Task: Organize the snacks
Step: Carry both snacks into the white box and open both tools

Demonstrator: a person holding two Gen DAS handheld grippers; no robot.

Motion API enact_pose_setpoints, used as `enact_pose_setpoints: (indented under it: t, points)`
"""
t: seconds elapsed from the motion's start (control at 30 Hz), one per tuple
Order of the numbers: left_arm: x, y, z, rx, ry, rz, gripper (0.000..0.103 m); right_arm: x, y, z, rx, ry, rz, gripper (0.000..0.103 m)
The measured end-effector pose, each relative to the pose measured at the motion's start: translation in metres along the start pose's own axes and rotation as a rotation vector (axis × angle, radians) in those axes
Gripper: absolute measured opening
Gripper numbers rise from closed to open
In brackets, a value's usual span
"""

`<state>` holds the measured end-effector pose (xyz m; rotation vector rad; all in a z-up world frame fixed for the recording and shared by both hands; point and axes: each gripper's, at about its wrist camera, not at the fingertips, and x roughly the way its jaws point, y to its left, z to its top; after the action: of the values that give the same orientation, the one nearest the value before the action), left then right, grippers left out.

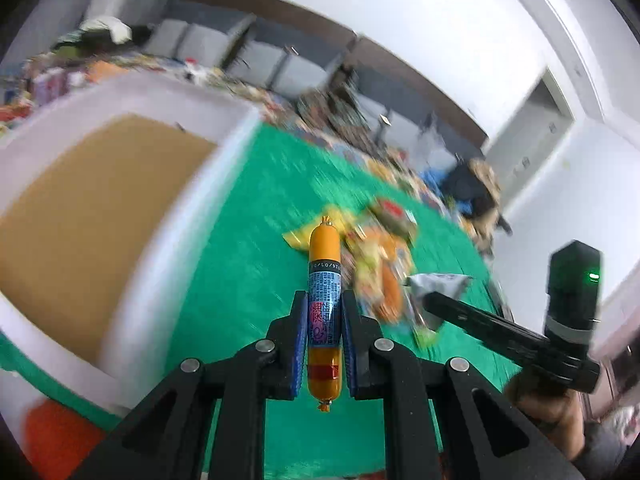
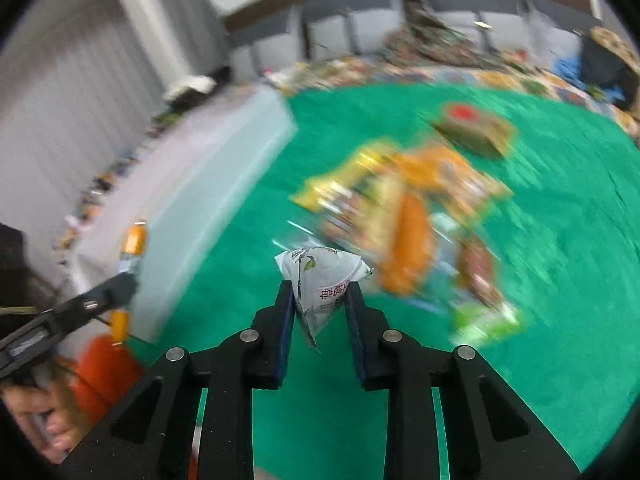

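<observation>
Bright, even room light; heavy motion blur beyond the sharp foreground, with fisheye bending and dark corners.

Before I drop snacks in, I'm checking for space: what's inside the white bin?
The white bin shows only a bare brown bottom in the left wrist view. Its nearest corner is hidden behind the rim.

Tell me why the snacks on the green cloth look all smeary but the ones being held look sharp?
Left wrist view: the sausage is crisp, while the snack pile and white bin are streaked with motion blur. Right wrist view: the white packet is sharp, the pile smeared. Both views bend at the edges, fisheye-style.
</observation>
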<state>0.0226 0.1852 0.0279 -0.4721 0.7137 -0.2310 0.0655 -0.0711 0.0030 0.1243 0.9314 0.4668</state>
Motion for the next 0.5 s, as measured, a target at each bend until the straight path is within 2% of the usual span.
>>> enact_pose_setpoints:
  t: [0.1, 0.2, 0.3, 0.4, 0.43, 0.47, 0.5]
  points:
    - [-0.026, 0.032, 0.028, -0.016, -0.053, 0.087, 0.015, 0.000, 0.053, 0.036, -0.043, -0.028, 0.133, 0.026]
    - [-0.046, 0.077, 0.052, -0.046, -0.071, 0.195, 0.015, 0.015, 0.111, 0.066, -0.111, -0.022, 0.243, 0.026]
    - [-0.048, 0.113, 0.062, -0.058, -0.046, 0.302, 0.015, 0.043, 0.166, 0.084, -0.165, 0.012, 0.299, 0.026]
    - [-0.038, 0.150, 0.058, -0.093, 0.029, 0.415, 0.018, 0.084, 0.203, 0.096, -0.188, 0.067, 0.313, 0.029]
    - [-0.035, 0.158, 0.055, -0.108, 0.055, 0.434, 0.029, 0.094, 0.209, 0.097, -0.178, 0.088, 0.312, 0.033]
    - [-0.030, 0.164, 0.049, -0.126, 0.080, 0.449, 0.055, 0.107, 0.214, 0.097, -0.161, 0.118, 0.301, 0.050]
    - [-0.029, 0.171, 0.045, -0.140, 0.095, 0.463, 0.069, 0.114, 0.216, 0.097, -0.147, 0.137, 0.291, 0.061]
